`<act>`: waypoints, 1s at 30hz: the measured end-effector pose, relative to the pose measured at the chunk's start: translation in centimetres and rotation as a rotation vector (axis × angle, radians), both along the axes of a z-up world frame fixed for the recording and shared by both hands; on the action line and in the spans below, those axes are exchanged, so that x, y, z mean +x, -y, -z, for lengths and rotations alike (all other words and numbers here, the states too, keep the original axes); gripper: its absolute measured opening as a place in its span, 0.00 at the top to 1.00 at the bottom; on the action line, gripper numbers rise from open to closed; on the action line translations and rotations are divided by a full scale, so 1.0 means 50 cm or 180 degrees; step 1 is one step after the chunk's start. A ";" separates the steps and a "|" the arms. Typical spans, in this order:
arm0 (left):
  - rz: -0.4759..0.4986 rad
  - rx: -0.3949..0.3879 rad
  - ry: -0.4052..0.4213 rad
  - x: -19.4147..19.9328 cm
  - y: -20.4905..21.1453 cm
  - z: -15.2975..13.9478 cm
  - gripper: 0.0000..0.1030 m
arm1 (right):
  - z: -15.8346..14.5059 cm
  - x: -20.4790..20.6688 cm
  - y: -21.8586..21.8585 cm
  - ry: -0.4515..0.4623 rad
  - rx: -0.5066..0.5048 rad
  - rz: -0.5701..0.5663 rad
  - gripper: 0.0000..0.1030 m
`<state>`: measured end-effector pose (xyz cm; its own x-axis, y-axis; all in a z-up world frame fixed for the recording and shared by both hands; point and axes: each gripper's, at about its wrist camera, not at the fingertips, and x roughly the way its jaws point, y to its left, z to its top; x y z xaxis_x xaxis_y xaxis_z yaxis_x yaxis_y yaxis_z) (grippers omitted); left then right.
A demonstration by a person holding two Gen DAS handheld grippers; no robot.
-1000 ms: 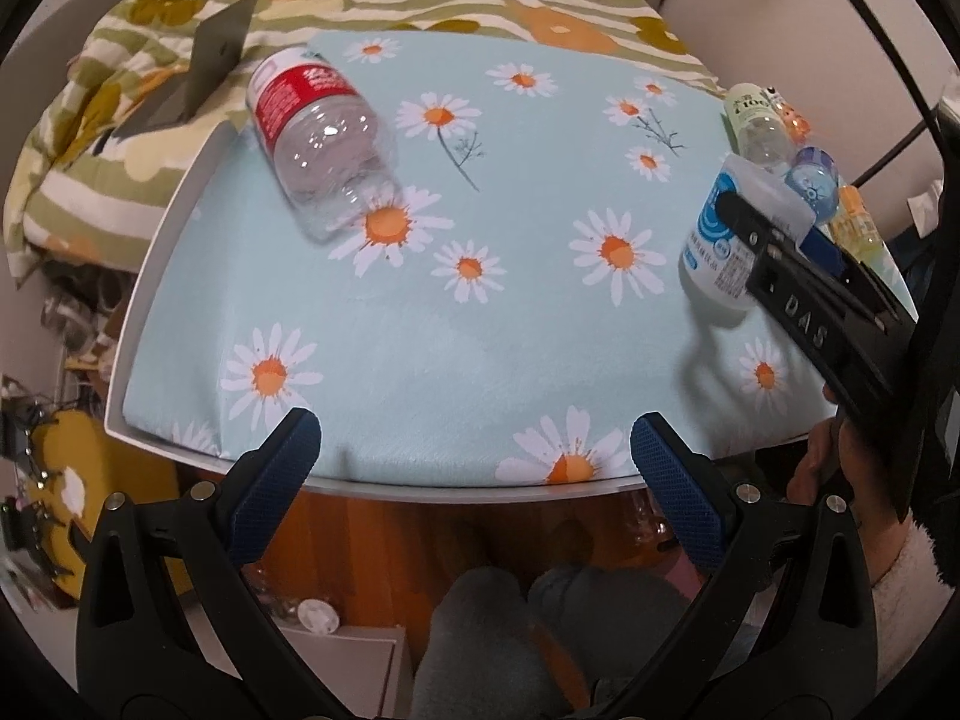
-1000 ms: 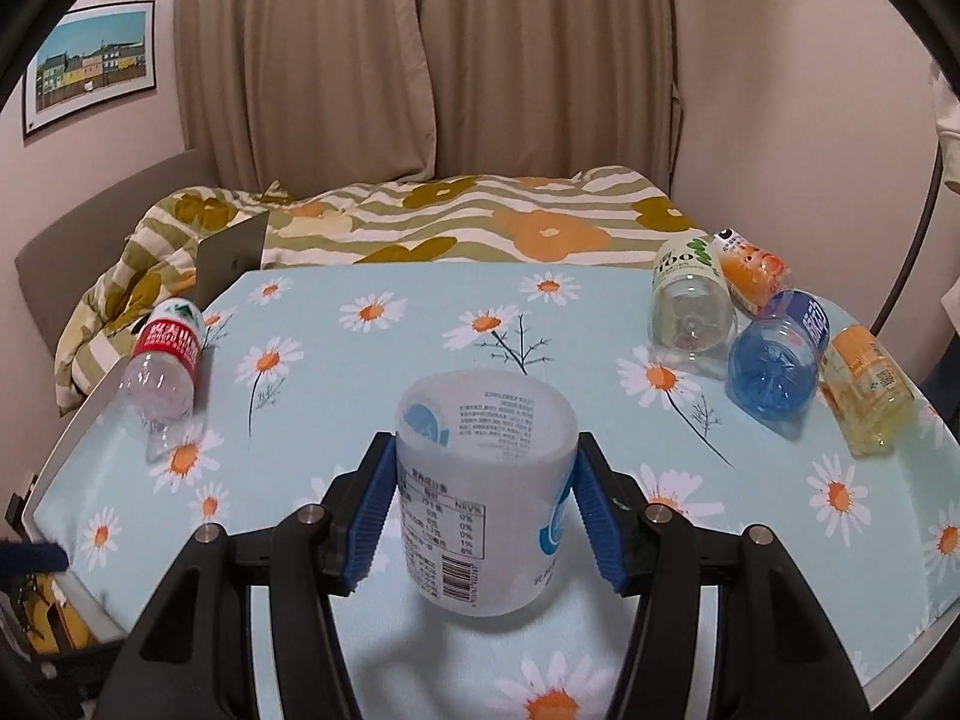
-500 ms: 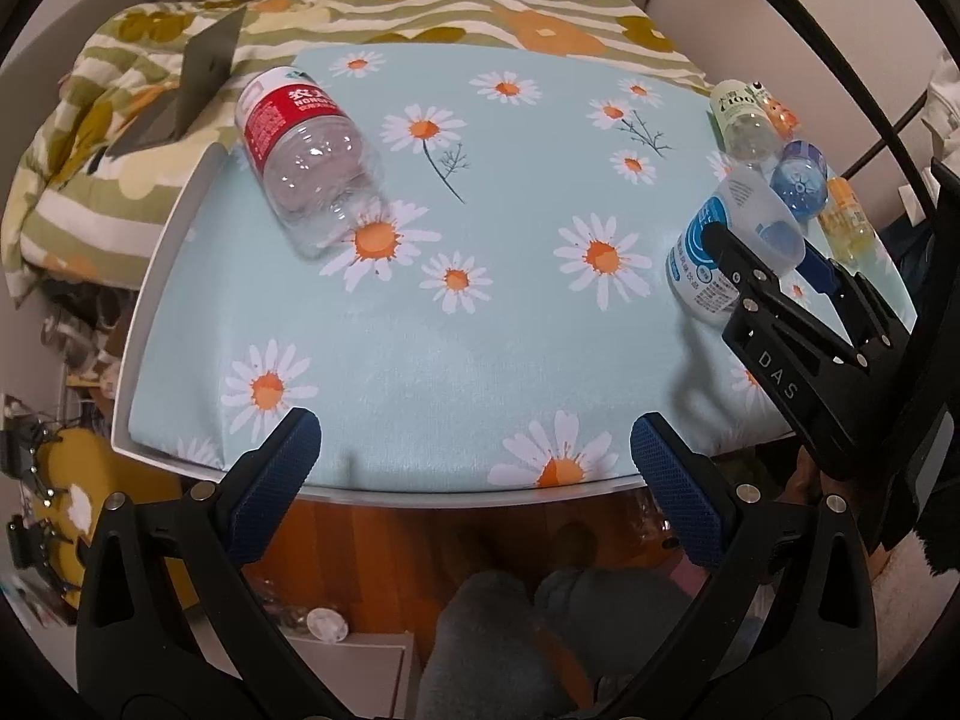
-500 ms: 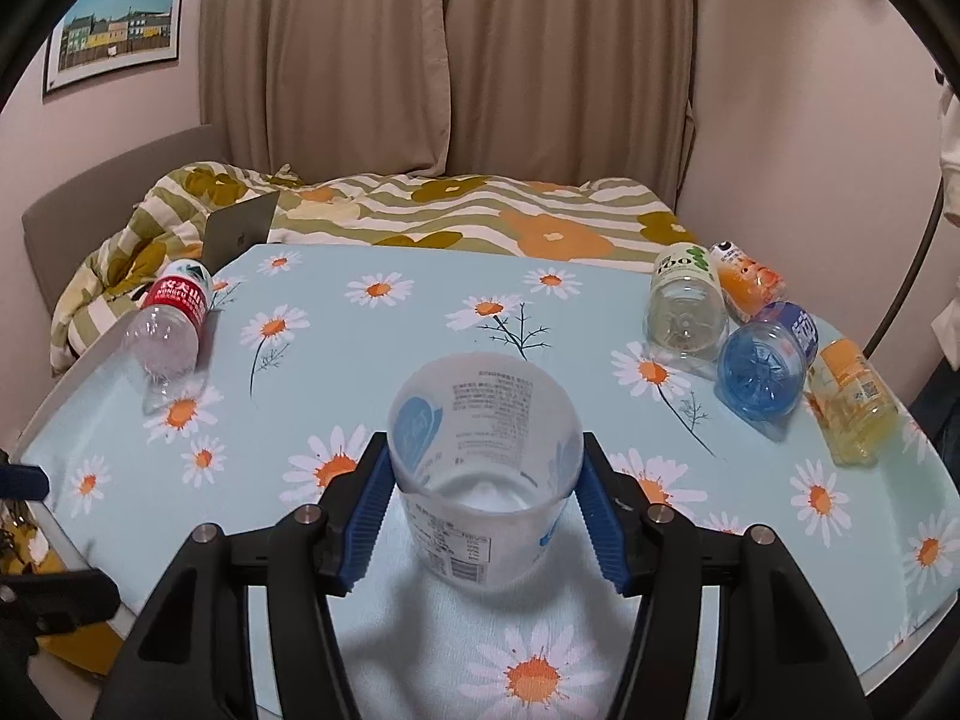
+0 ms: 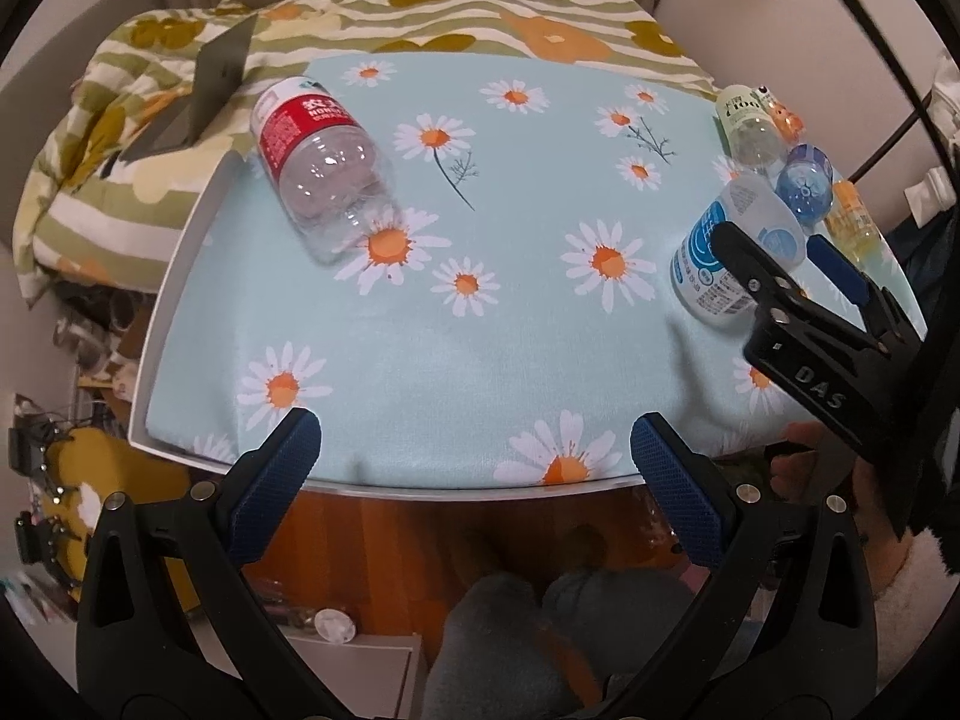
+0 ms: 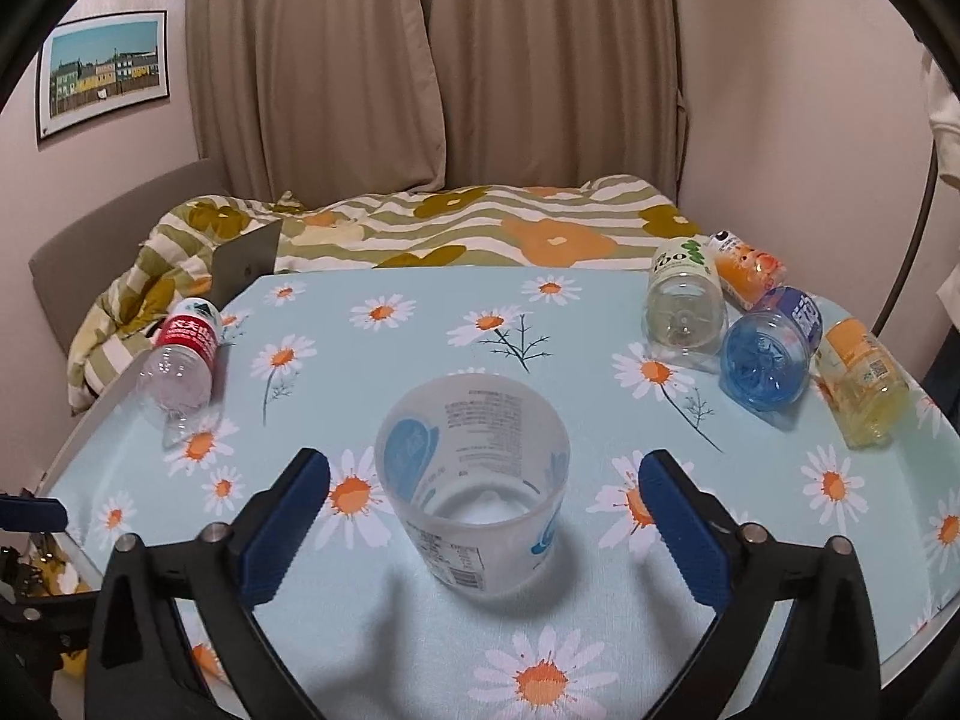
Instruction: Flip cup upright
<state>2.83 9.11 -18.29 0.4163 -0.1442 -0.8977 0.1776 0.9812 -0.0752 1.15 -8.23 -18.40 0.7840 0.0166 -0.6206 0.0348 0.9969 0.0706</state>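
We see the bench (image 6: 420, 312), covered in a pale blue cloth printed with white-and-orange daisies, filling most of both views, and past its far edge a bed with a green, cream and orange flowered quilt (image 6: 480, 234). A grey flat panel (image 6: 246, 267) leans at the bench's far left corner.

Near the left edge lies a clear plastic bottle with a red label (image 6: 180, 360), on its side. Along the right edge four more bottles lie together on their sides: a clear one with a green-lettered label (image 6: 684, 300), an orange-labelled one (image 6: 747, 267) behind it, a blue translucent one (image 6: 768, 354) beside it, and a yellow one (image 6: 861, 387) nearest the right edge.

The translucent white plastic cup with blue print and a barcode label (image 6: 480, 480) stands upright on the cloth, mouth up, towards the near edge and right of the middle of the bench; in the left view it sits close to the right edge (image 5: 732, 258).

Our right tongs (image 6: 483, 519) are spread wide, one blue-padded finger on each side of the cup and both clear of its wall, so the cup stands released. Our left tongs (image 5: 474, 483) hang over the near edge of the bench, also spread apart and holding nothing.
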 end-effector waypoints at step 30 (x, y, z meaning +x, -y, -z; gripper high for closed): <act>-0.0139 0.0178 0.0654 -0.102 0.119 -0.276 0.00 | -0.301 -0.159 0.191 -0.0753 -0.0191 0.0191 0.00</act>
<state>-2.28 3.18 -4.48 0.5961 -0.0744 -0.7995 0.1408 0.9900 0.0128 -6.79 -17.78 -3.33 0.6153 -0.0679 -0.7854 0.1024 0.9947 -0.0057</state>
